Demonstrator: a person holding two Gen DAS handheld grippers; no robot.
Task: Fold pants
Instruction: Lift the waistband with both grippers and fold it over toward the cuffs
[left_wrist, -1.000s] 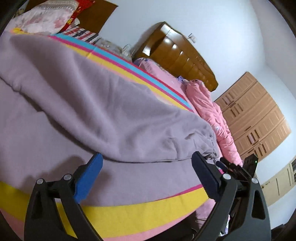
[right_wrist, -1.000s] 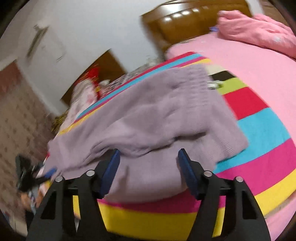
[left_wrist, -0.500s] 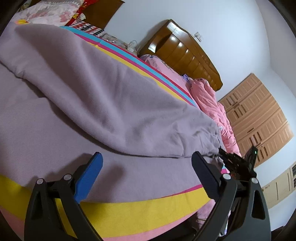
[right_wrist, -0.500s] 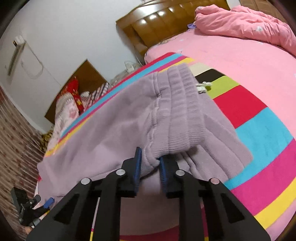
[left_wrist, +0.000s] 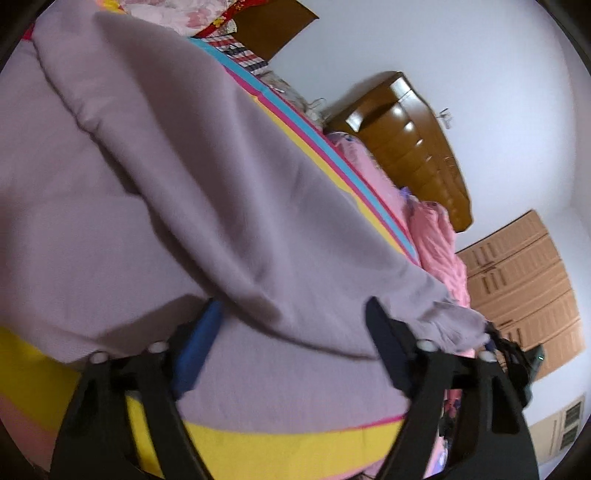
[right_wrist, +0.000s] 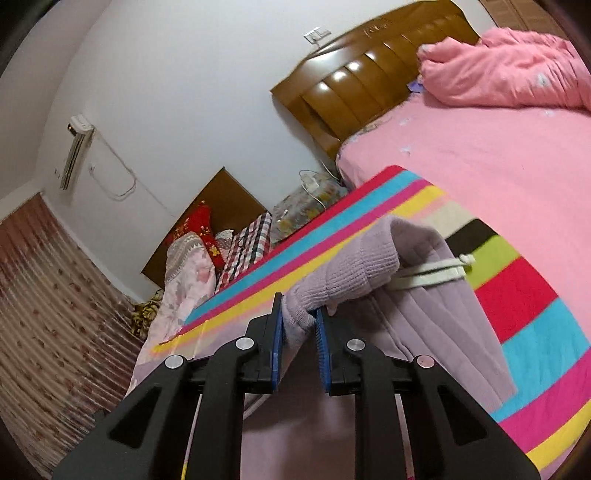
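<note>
Pants: soft lilac fleece pants (left_wrist: 229, 206) spread on the striped blanket (right_wrist: 535, 332) over the bed, one thick fold lying across the lower layer.
Waistband: ribbed knit band (right_wrist: 351, 273), lifted off the blanket, with a flat white drawstring (right_wrist: 436, 275) hanging beside it.
Right gripper (right_wrist: 298, 332): blue pads nearly closed, pinching the ribbed band's edge.
Left gripper (left_wrist: 295, 332): fingers spread wide, straddling the folded hem, gripping nothing.
Headboard: glossy brown wooden headboard (right_wrist: 369, 81) at the bed's far end.
</note>
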